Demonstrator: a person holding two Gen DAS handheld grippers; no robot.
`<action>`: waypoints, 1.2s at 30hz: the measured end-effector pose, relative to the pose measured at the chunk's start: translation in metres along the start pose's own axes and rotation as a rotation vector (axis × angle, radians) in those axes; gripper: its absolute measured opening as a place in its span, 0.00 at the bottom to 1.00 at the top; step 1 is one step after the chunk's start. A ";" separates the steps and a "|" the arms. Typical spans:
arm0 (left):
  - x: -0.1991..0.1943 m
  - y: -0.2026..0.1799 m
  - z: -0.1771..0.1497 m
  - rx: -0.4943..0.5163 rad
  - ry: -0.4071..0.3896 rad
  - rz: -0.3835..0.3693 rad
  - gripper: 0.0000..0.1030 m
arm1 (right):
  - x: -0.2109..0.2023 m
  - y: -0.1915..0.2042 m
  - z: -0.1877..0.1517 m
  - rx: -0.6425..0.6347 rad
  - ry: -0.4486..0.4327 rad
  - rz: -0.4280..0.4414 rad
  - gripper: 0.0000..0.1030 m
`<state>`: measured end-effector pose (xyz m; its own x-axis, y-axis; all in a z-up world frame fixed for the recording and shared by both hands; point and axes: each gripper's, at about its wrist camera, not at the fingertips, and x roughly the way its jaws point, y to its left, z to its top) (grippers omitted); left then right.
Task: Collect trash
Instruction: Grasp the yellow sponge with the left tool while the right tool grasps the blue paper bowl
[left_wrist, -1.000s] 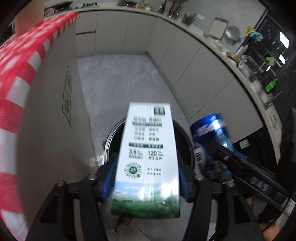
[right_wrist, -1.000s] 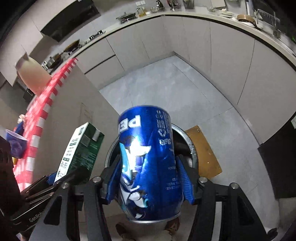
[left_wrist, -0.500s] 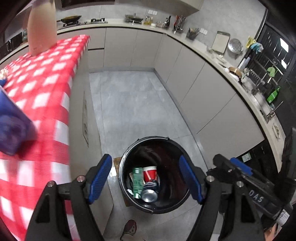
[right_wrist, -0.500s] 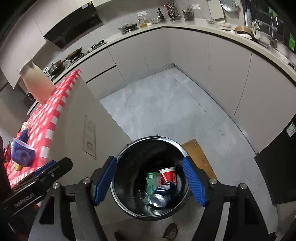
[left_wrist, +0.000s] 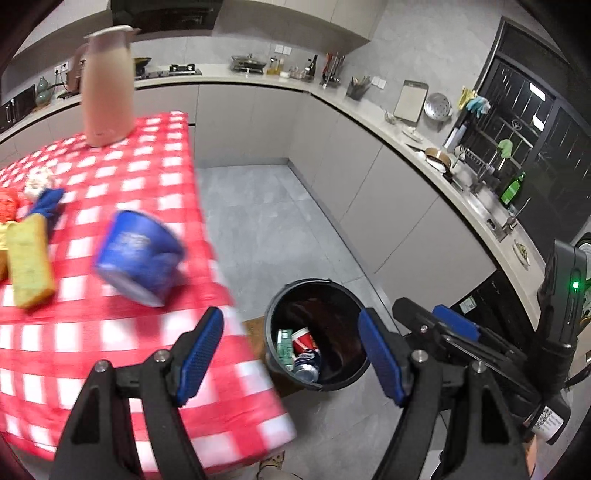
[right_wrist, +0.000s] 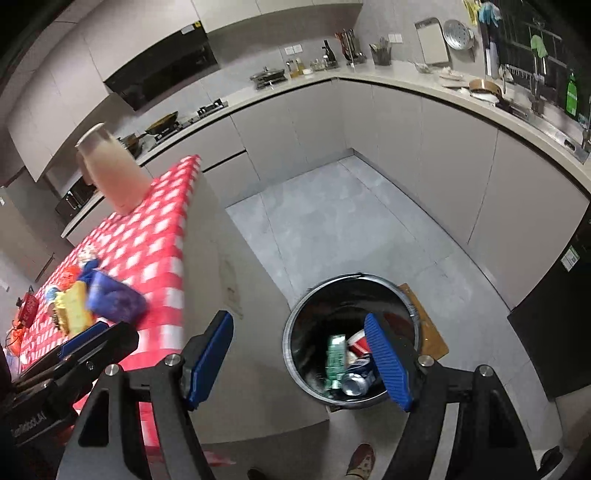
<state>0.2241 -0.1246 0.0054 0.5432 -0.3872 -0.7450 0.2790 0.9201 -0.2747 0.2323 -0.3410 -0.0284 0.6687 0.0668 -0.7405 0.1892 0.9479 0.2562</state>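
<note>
L gripper (left_wrist: 290, 356) & R gripper (right_wrist: 301, 360): fingers apart, nothing btwn. Milk carton (right_wrist: 335, 360), blue can (right_wrist: 356, 376), red cup (right_wrist: 356, 343) lay inside black trash bin (right_wrist: 291, 332) on floor. Blue cup (left_wrist: 138, 258) lay tipped on checkered tabletop (left_wrist: 110, 339).

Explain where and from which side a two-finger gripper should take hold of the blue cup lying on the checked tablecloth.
Grip the blue cup across its side wall, coming from above. It lies tipped on the tablecloth, so its rounded wall faces up. It is blurred, so which end is open is unclear. The open left gripper looks nearer.
</note>
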 end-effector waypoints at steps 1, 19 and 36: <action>-0.002 0.006 -0.001 -0.001 -0.006 0.004 0.75 | -0.003 0.011 -0.002 -0.003 -0.005 0.002 0.73; -0.081 0.187 -0.033 -0.095 -0.053 0.145 0.78 | 0.000 0.216 -0.060 -0.056 -0.008 0.080 0.84; -0.037 0.231 -0.002 -0.148 -0.031 0.209 0.78 | 0.075 0.244 -0.013 -0.085 0.062 0.022 0.87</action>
<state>0.2675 0.1025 -0.0319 0.6016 -0.1868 -0.7767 0.0404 0.9782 -0.2039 0.3198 -0.1011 -0.0296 0.6260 0.1042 -0.7728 0.1119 0.9688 0.2213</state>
